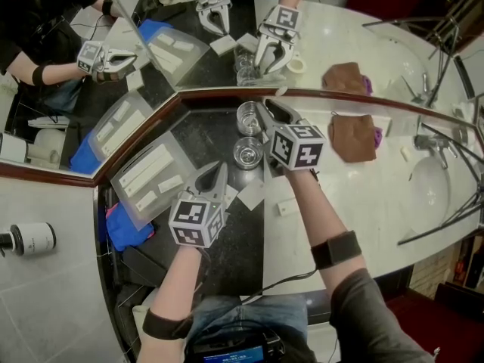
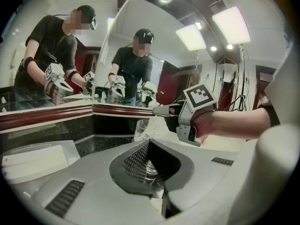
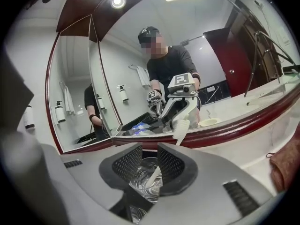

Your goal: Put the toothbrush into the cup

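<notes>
Our right gripper (image 3: 149, 161) is hovering with jaws apart around the glass cup (image 3: 147, 182) – the toothbrush (image 3: 181, 129) is standing inside it, ungripped, leaning toward one o'clock. Our left gripper (image 1: 215, 171) is waiting at the cup's seven o'clock, jaws closed tight on nothing.

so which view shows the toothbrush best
The right gripper view: the toothbrush stands tilted in the glass, between the parted jaws of the right claw. In the head view that claw covers nearly all of it. The left gripper view shows the glass but no clear toothbrush.
</notes>
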A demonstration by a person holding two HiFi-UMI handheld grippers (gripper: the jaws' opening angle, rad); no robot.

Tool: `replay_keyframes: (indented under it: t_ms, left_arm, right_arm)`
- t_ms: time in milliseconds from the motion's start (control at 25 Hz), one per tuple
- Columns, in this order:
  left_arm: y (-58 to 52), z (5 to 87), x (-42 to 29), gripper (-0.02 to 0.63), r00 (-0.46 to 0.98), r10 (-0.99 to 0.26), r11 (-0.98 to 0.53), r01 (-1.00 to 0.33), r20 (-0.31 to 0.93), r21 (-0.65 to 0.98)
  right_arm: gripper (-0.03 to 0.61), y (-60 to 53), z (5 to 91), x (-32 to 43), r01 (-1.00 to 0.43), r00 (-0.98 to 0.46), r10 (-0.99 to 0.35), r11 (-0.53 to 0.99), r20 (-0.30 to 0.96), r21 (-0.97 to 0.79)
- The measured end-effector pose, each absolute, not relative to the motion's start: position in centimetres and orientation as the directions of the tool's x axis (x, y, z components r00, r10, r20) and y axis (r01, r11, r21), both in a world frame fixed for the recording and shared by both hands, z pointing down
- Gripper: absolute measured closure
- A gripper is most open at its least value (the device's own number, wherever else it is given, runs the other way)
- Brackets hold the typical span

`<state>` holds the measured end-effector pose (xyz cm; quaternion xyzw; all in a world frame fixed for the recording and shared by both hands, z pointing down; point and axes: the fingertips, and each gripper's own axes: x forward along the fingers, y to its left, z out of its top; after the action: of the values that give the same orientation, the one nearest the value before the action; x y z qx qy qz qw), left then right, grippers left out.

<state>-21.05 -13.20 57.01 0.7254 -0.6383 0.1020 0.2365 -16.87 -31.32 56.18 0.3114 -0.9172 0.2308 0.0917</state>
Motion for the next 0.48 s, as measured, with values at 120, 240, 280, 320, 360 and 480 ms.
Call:
replay_keyframes:
  t_ms: [120,240,280,320,360,480]
  left_arm:
    - [-12.9,56.5,-21.1,0.614,0.163,-0.878,-0.070,-0.974,0.450,0.216]
    - [-12.4,55.5,-21.1,0.612,0.161,-0.878,-0.065,-0.973,0.451,0.221]
    - [-12.2,55.1,-21.0,0.614,0.162,-0.877,-0.066,-0.973,0.452,0.222]
    - [-12.0,54.7,-21.0,0.614,0.164,-0.877,-0.068,-0.973,0.451,0.222]
    - [-11.8,54.2,-21.0,0.614,0.166,-0.878,-0.070,-0.972,0.450,0.222]
    - [-11.0,52.6,-21.1,0.614,0.173,-0.877,-0.076,-0.971,0.448,0.225]
  right_arm:
    - [0.460,-30.9,55.3,-16.6,-0.612,-0.790,-0.529,0.700,0.309,-0.368]
    - [0.460,-30.0,53.7,-15.9,-0.611,-0.792,-0.529,0.701,0.305,-0.368]
    - [0.460,-29.7,53.0,-15.5,-0.610,-0.792,-0.530,0.702,0.304,-0.367]
    - [0.460,-29.3,52.2,-15.1,-0.610,-0.792,-0.530,0.703,0.302,-0.366]
    - [0.460,-28.9,51.5,-14.6,-0.609,-0.793,-0.530,0.705,0.301,-0.364]
    - [0.478,-27.5,49.2,-12.7,-0.610,-0.792,-0.530,0.708,0.303,-0.355]
